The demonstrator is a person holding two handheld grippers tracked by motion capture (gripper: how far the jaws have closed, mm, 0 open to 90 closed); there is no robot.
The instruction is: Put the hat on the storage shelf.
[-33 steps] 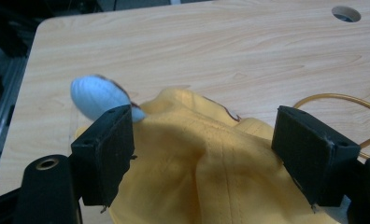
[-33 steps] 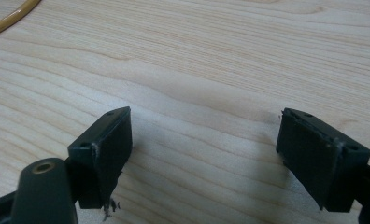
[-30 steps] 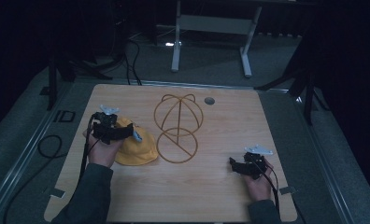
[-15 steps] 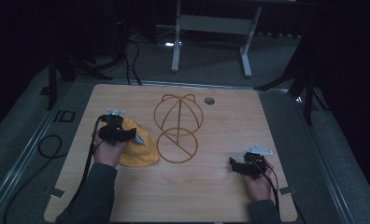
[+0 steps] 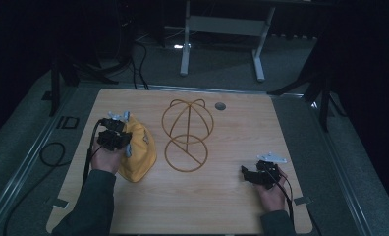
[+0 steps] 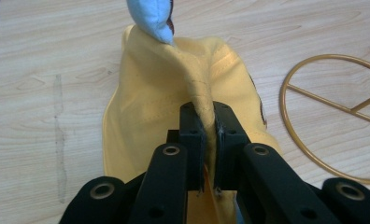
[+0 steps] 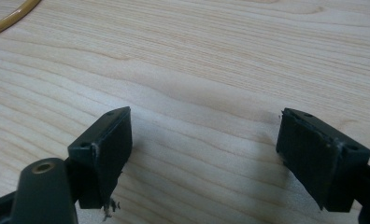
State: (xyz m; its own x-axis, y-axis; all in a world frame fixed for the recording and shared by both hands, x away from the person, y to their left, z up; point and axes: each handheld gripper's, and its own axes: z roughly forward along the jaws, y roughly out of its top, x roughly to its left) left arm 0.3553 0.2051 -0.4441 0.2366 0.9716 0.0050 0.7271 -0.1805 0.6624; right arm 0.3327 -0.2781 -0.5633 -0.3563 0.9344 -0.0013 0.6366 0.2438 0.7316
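Pinching a fold of the yellow cap, left gripper fingers just closed; right gripper fingers spread over the desk, well right of the cap.

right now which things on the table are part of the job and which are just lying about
In the job:
- soft yellow cloth cap, a fold pinched in the left gripper, whose jaws have just been closing
- gold wire hat stand, beside the cap

Lying about:
- small round grey disc near the far edge
- right gripper, open over bare wooden table

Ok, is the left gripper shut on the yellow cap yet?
Shut on it. The left gripper has just been closing, and its pads pinch a raised fold of the yellow cap.
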